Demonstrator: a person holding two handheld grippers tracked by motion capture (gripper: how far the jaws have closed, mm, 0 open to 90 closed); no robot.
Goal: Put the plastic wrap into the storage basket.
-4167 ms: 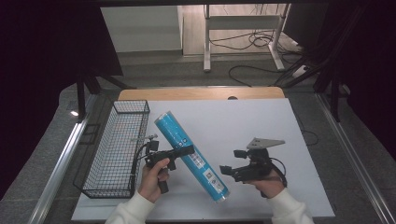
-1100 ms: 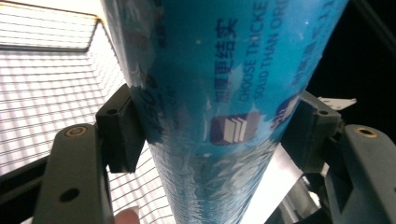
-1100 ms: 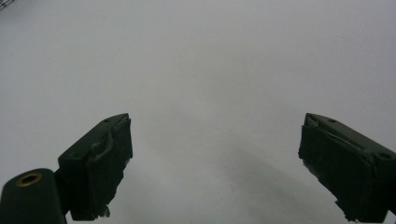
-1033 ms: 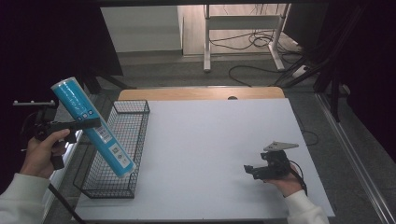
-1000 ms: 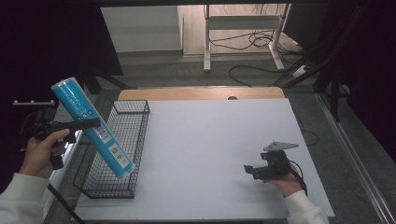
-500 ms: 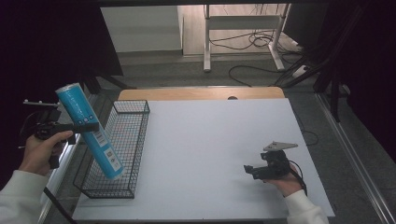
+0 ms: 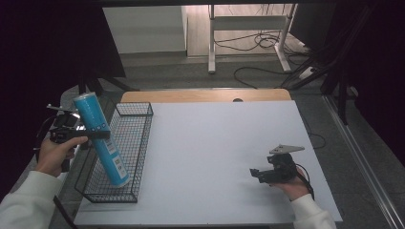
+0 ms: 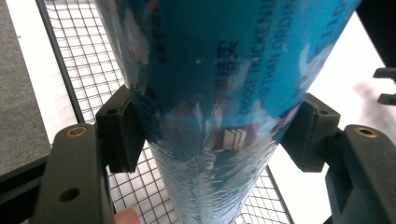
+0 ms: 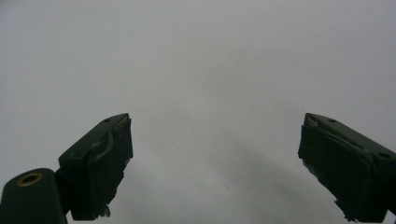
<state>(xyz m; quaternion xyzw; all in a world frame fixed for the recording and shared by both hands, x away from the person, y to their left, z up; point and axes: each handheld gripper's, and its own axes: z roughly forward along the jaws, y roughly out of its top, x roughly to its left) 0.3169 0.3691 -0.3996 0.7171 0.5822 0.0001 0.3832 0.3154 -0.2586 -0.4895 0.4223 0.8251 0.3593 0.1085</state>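
Observation:
A long blue tube wrapped in clear film leans steeply, its lower end down inside the black wire basket at the table's left edge. My left gripper is shut on the tube's upper part; in the left gripper view both pads press on the blue tube, with basket mesh behind. My right gripper rests low over the white table at the front right. Its jaws stand wide apart with nothing between them, so the right gripper is open.
A wooden strip borders the table's far edge. Beyond it stand a desk frame and cables on the floor. The person's white sleeves enter from the bottom.
My left gripper has sunk and tipped the tube more upright, bringing its lower end into the basket. The right gripper has stayed put.

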